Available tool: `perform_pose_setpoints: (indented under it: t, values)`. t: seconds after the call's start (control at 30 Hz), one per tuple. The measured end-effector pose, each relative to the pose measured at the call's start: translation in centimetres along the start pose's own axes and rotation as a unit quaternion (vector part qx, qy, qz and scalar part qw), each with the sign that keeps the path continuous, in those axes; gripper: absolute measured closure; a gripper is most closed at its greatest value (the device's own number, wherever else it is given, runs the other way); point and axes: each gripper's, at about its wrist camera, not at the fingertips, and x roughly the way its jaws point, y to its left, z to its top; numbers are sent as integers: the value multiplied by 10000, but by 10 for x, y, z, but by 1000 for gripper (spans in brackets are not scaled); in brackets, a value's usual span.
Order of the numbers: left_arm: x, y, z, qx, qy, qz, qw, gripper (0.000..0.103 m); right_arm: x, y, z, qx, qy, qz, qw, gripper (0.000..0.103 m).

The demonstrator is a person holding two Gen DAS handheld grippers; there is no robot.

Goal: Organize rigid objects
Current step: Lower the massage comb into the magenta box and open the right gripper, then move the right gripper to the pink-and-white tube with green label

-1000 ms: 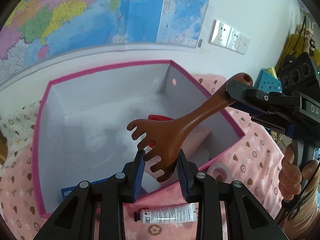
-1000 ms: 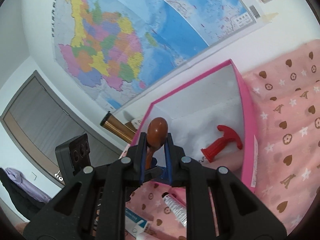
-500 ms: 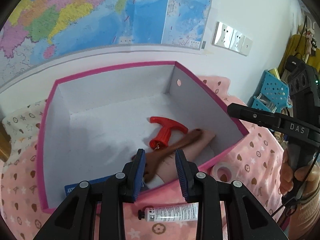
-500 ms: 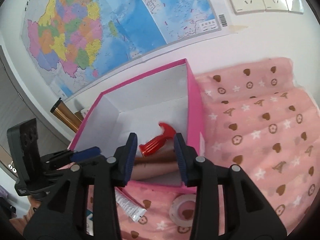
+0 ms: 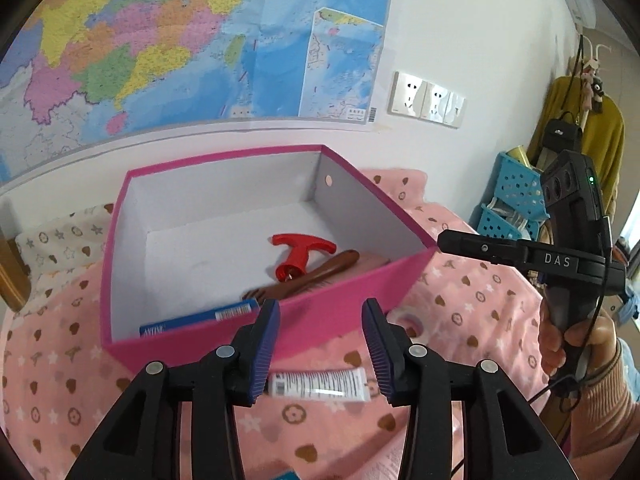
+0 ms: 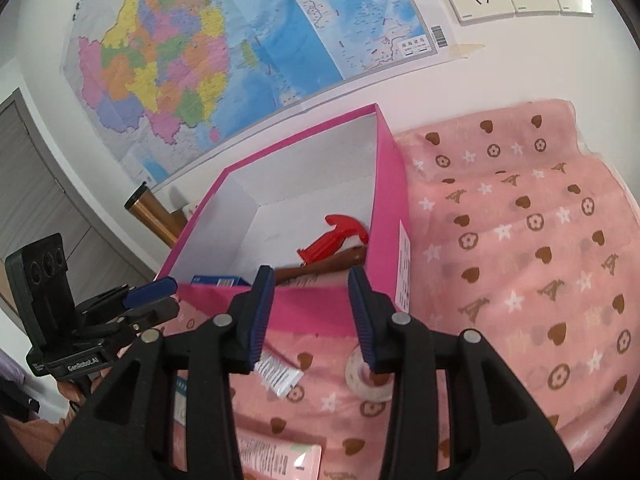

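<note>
A pink box with a white inside stands on the pink patterned cloth; it also shows in the right wrist view. Inside lie a brown wooden back scratcher, a red T-handled tool and a blue carton. My left gripper is open and empty in front of the box. My right gripper is open and empty at the box's near edge. A white tube lies on the cloth below both grippers.
A tape roll lies on the cloth by the box. A pink packet lies at the lower edge. A map and wall sockets hang behind. Blue baskets stand at the right.
The right gripper let go of the back scratcher, which now lies in the box. Both grippers have drawn back from the box and stand wider open.
</note>
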Motion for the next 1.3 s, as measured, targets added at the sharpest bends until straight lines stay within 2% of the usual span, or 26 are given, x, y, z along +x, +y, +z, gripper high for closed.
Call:
perform_pose_setpoints:
  t: [0.3,0.6,0.73,0.83,0.97,1.3]
  values:
    - [-4,-1,-31,-264,241,-182,9992,59,-7,-1,-26,-56,292,118,9995,62]
    - [-8,-5,-69,-384,599,-312,9970,59,1,2,-72,-250,982,158,9947,59]
    - [-14,-9,-87,-286,784,-345,9959,59,3,-1,-91,-245,1232,170,9919,58]
    - [-19,-12,-99,-245,916,-352,9949,59,2,-3,-100,-204,1316,176,9909,57]
    - [-20,-13,-112,-346,1045,-358,9933,59,1,-5,-109,-184,1371,173,9902,50]
    - [-15,-17,-125,-509,1209,-401,9905,59,6,0,-122,-223,1489,208,9884,49]
